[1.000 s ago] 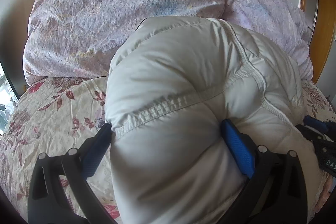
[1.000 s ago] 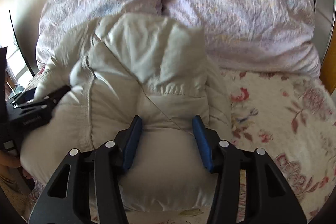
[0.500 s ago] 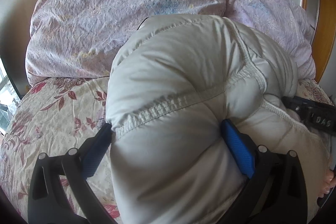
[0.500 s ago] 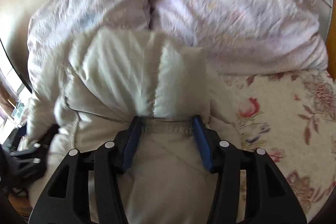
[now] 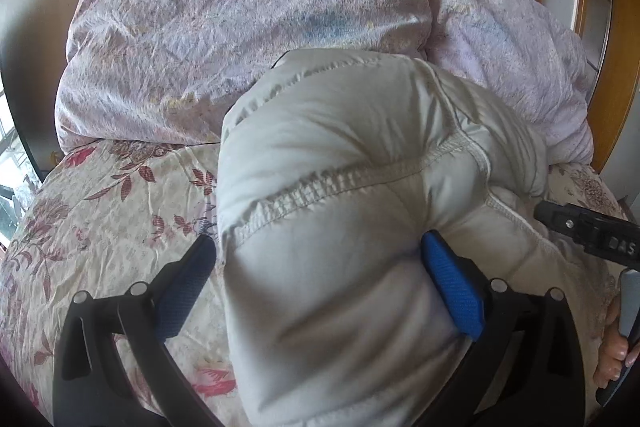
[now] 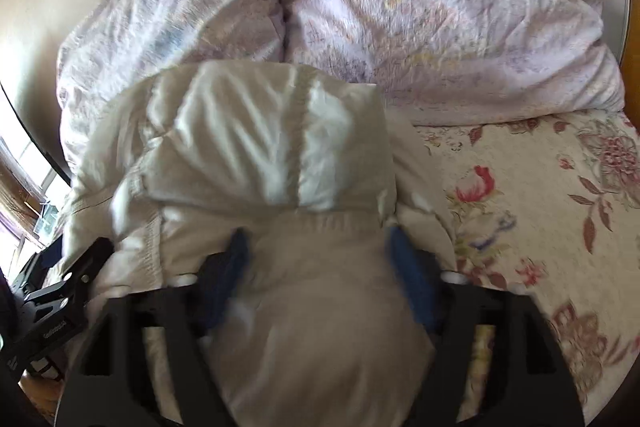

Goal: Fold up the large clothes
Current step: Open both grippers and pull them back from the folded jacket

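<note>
jacket: puffy off-white down jacket (image 5: pixel 340 227), bunched up on the floral bedspread (image 5: pixel 100 211), right in front of the two lilac pillows (image 5: pixel 240 27)
left gripper (image 5: pixel 320 267): fingers spread wide but pressing a fat wad of the jacket between the blue pads (image 5: pixel 452 287), so it's gripping it
right gripper (image 6: pixel 316 259): blurry; fingers clamp the jacket just below the hood (image 6: pixel 264 139)
pillows: against the wall, behind the jacket
</note>
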`<state>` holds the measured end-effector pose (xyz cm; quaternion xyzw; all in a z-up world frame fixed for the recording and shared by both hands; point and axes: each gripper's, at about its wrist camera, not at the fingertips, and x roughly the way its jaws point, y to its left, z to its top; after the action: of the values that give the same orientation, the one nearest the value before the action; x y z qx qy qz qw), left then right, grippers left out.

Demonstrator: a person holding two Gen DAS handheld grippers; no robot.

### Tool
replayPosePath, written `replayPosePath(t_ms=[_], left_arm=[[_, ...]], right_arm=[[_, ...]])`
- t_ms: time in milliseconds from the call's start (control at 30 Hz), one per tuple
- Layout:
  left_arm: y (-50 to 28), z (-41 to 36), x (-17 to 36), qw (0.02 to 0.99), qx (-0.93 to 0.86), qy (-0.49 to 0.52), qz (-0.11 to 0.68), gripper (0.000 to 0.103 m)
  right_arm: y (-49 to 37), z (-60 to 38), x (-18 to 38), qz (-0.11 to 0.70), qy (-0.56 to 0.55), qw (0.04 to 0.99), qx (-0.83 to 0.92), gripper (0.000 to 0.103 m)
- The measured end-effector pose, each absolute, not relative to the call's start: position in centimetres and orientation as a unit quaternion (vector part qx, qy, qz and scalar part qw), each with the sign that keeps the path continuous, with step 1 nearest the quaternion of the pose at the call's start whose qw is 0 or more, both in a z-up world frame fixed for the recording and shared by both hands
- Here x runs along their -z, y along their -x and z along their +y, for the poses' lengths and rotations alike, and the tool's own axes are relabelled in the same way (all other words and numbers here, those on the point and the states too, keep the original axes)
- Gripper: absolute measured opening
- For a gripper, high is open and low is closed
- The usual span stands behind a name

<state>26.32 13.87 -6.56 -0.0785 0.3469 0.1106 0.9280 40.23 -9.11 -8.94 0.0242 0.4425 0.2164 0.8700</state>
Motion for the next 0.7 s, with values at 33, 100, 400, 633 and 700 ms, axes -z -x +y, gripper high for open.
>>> replayPosePath(t_ms=[33,100,400,633,700], left_arm=[[-25.6,13.8,6.2,0.928,-0.109,0.084,0.347,0.101],[-24.1,13.5,5.3,0.928,-0.103,0.091,0.345,0.101],[-16.6,11.1,3.1,0.928,-0.124,0.066,0.344,0.101],[-12.6,9.4,2.5,0.926,-0.105,0.077,0.355,0.101],[-11.8,8.8,2.4,0.925,-0.1,0.082,0.359,0.101]], right_arm=[[-38.9,-9.5,7.9,0.429,-0.016,0.879,-0.206,0.102],[-36.8,-9.9,6.5,0.41,-0.002,0.889,-0.204,0.102],[-30.2,-13.1,4.6,0.432,-0.006,0.885,-0.171,0.102],[-26.1,-14.5,4.2,0.421,0.009,0.892,-0.167,0.102],[-25.4,-15.0,4.1,0.421,0.0,0.891,-0.172,0.102]])
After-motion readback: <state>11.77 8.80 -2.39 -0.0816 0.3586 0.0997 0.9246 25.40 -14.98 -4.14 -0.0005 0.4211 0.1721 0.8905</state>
